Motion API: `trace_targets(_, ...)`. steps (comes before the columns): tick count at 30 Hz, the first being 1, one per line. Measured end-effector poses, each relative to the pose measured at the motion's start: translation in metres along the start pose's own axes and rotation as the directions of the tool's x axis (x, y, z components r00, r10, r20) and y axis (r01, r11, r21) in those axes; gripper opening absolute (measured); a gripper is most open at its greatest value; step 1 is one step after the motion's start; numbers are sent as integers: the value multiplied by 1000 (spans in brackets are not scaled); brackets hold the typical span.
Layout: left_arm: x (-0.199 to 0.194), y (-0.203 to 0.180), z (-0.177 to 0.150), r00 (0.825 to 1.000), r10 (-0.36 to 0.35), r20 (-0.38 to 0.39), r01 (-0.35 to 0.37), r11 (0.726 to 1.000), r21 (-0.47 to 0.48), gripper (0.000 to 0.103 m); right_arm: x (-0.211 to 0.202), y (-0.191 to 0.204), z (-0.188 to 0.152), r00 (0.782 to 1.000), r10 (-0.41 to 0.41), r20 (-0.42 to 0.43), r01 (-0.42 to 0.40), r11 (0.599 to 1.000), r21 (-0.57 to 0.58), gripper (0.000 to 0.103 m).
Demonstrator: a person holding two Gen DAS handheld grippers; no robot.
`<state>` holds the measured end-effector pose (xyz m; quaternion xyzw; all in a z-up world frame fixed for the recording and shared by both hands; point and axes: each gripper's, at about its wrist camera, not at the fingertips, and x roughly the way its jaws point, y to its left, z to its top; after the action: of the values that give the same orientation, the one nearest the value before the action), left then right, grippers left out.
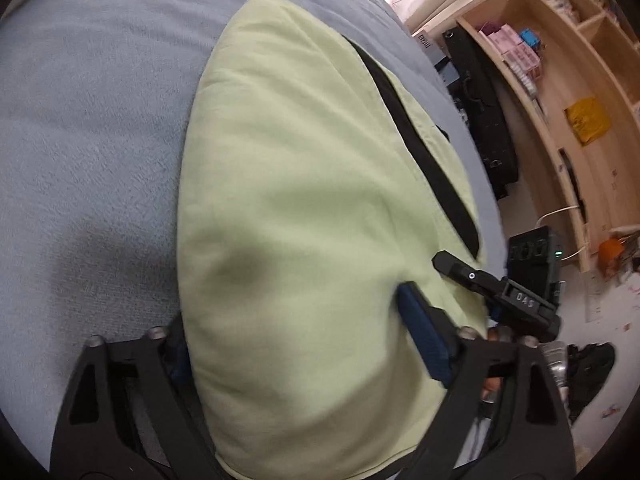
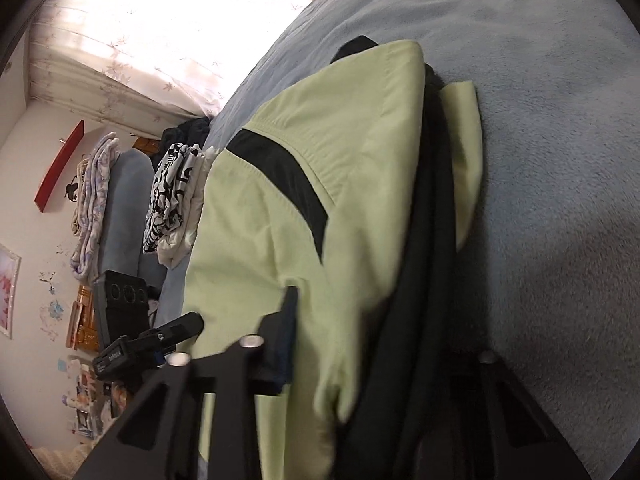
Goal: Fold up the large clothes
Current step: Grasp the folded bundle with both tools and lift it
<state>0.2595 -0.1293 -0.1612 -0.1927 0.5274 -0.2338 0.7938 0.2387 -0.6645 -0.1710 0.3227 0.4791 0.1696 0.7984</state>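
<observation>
Jacket (image 1: 304, 184), pale green with black stripe, lies folded on grey-blue bedspread (image 1: 88, 128), filling frame centre. Left gripper (image 1: 296, 340) straddles near edge, jaws wide, fabric bulging between fingers (image 1: 420, 320). Right gripper (image 2: 384, 344) at lower frame, narrowed around green-and-black layers; grip unclear. Wooden shelves (image 1: 560, 80) upper right.

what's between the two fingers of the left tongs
The pale green garment fills the gap between the left tongs' fingers, lying on the blue blanket; the left wrist view shows it.
</observation>
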Motion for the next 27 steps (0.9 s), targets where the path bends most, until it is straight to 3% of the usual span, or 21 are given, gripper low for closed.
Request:
trace_targets(1, -2, -4, 1, 1000, 18, 9, -18, 1000, 21, 65, -3, 9, -2, 1000, -27, 13, 27, 999, -21, 17)
trace_targets(3, -12, -21, 0, 996, 74, 55, -78, 993, 92, 44, -11, 24, -6, 997, -63, 40, 66, 996, -64, 15)
trace_targets(6, -29, -43, -2, 985, 133, 111, -151, 973, 174, 33, -21, 58, -12, 993, -85, 86, 96, 986, -134, 12)
trace_targets(10, -59, -66, -9, 965, 190, 180, -232, 940, 251, 30, -23, 107, -26, 987, -124, 105, 144, 967, -210, 12)
trace_targets(16, -144, -56, -13, 953, 181, 241, -245, 932, 267, 30, -24, 172, -39, 993, -41, 115, 69, 966, -250, 11)
trace_targets(22, -284, -10, 6, 921, 213, 325, -300, 922, 245, 30, 8, 282, -30, 991, 67, 120, -22, 938, -347, 11)
trace_targets(27, -402, 46, 56, 874, 268, 406, -389, 886, 252, 30, 55, 370, 5, 981, 146, 126, -83, 909, -409, 11)
